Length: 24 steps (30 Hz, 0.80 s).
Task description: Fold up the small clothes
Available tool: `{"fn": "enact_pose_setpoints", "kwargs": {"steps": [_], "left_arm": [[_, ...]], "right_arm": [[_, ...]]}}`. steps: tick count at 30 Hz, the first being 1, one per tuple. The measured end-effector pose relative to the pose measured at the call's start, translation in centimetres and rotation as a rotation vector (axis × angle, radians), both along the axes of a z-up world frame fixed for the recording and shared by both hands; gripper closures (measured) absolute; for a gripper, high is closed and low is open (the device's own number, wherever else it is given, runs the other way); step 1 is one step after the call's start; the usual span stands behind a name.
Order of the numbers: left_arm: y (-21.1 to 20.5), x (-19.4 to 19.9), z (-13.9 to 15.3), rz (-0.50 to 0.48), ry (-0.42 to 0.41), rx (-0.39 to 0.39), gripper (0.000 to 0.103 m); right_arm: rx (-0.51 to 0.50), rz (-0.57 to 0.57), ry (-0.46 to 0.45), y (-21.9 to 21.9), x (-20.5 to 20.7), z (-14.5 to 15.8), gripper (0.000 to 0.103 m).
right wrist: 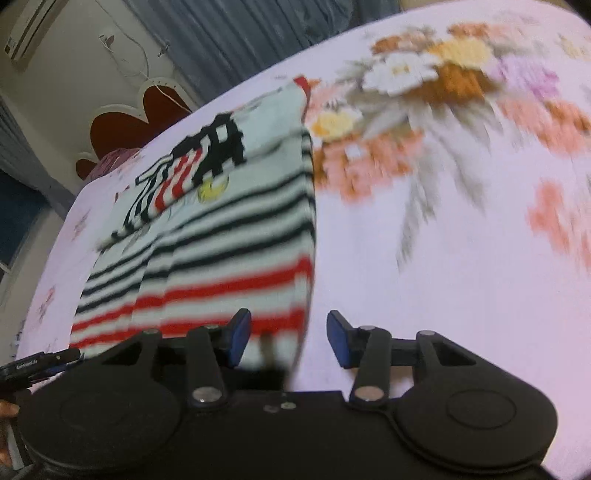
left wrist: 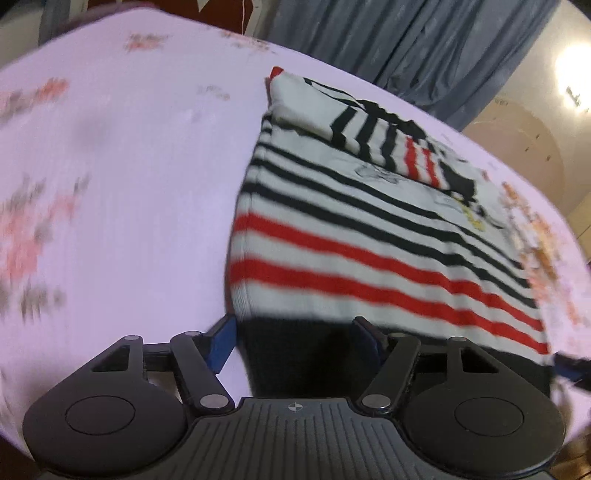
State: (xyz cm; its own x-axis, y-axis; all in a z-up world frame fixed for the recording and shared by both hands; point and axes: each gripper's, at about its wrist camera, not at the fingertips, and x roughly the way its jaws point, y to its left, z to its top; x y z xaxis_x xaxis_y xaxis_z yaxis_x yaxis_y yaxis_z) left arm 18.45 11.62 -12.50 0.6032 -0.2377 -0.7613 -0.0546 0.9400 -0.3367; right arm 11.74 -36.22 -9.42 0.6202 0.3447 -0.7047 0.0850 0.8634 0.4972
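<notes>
A small white sweater (left wrist: 369, 236) with black and red stripes and a black hem lies flat on the floral bedsheet (left wrist: 110, 184), its sleeves folded across the chest print. My left gripper (left wrist: 295, 339) is open at the near left corner, and the black hem lies between its blue pads (left wrist: 223, 343) without being pinched. In the right wrist view the sweater (right wrist: 229, 236) runs up and left. My right gripper (right wrist: 288, 338) is open astride its near right corner, with bare sheet showing between the cloth and the right pad (right wrist: 341, 343).
The pale lilac sheet (right wrist: 461, 258) with flower prints spreads wide on both sides of the sweater. Grey-blue curtains (left wrist: 424, 44) hang behind the bed. A red heart-shaped headboard (right wrist: 125, 125) and a wall air conditioner (right wrist: 33, 26) are at the far left.
</notes>
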Motion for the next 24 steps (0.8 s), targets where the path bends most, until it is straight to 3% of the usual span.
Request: {"fn": "enact_pose_setpoints", "kwargs": {"steps": [2, 4, 9, 15, 18, 19, 21, 24], "left_arm": [[0.3, -1.3, -0.3, 0.008, -0.006, -0.064, 0.039], [0.7, -2.5, -0.7, 0.024, -0.004, -0.117, 0.048], [2.2, -3.7, -2.2, 0.071, 0.003, -0.323, 0.05], [3.4, -1.9, -4.6, 0.088, -0.006, -0.524, 0.049], [2.4, -0.9, -4.7, 0.049, -0.015, -0.525, 0.052], [2.1, -1.0, -4.6, 0.033, -0.013, -0.512, 0.064], [1.4, -1.5, -4.7, 0.002, 0.016, -0.478, 0.074], [1.0, -2.1, -4.7, -0.002, -0.004, -0.458, 0.074]], "right_arm": [[0.052, -0.003, 0.009, -0.1, -1.2, -0.6, 0.06], [0.085, 0.005, 0.009, -0.1, -2.1, -0.7, 0.06], [0.153, 0.041, 0.017, 0.7, -2.8, -1.2, 0.06], [0.266, 0.052, 0.029, 1.0, -0.8, -2.1, 0.061], [0.272, 0.074, 0.035, 1.4, 0.0, -2.3, 0.062], [0.262, 0.087, 0.036, 1.6, 0.0, -2.3, 0.062], [0.247, 0.108, 0.038, 1.7, -0.4, -2.2, 0.063], [0.253, 0.139, 0.041, 1.9, -1.3, -2.2, 0.067]]}}
